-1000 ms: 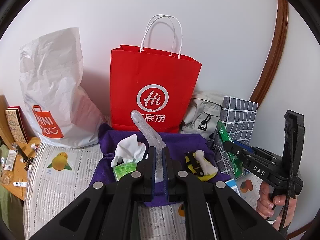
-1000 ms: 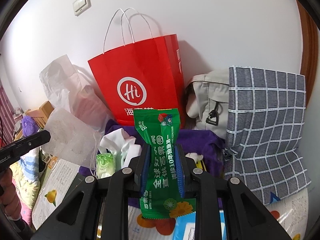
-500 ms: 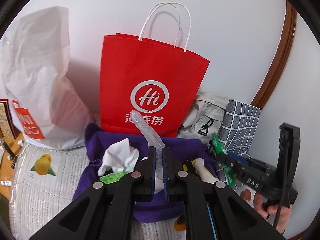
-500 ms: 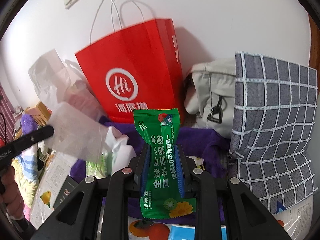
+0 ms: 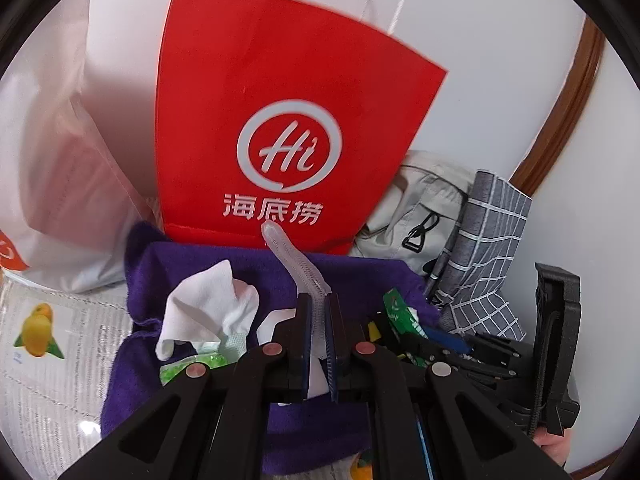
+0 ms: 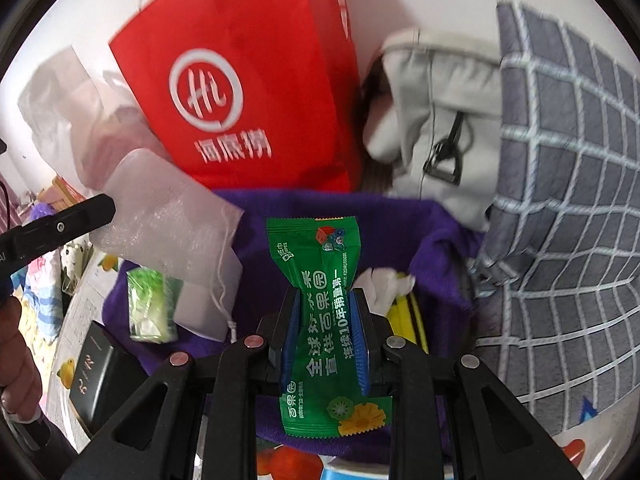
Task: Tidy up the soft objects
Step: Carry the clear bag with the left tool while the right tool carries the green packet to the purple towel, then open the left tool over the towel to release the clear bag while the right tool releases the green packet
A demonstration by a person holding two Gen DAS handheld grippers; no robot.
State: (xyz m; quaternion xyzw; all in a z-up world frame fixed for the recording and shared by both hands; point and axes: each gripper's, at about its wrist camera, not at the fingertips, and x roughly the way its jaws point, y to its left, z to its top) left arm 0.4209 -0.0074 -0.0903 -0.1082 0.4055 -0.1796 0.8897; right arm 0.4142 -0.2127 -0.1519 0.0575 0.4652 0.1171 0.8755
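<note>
Purple towel [image 6: 432, 232] held tissues at twelve o'clock; left gripper [image 5: 318, 332] pinched a clear bag [image 6: 168, 208], right gripper [image 6: 324, 332] clamped a green wet-wipe packet [image 6: 320, 280] (neither yet placed).

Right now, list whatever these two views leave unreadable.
- Red paper bag: inside hidden in both views; handles blurred in left wrist view.
- Clear pouch: lower end hidden between left gripper fingers.
- Green packet: sides covered by right gripper fingers.
- Yellow item: mostly hidden behind those fingers.
</note>
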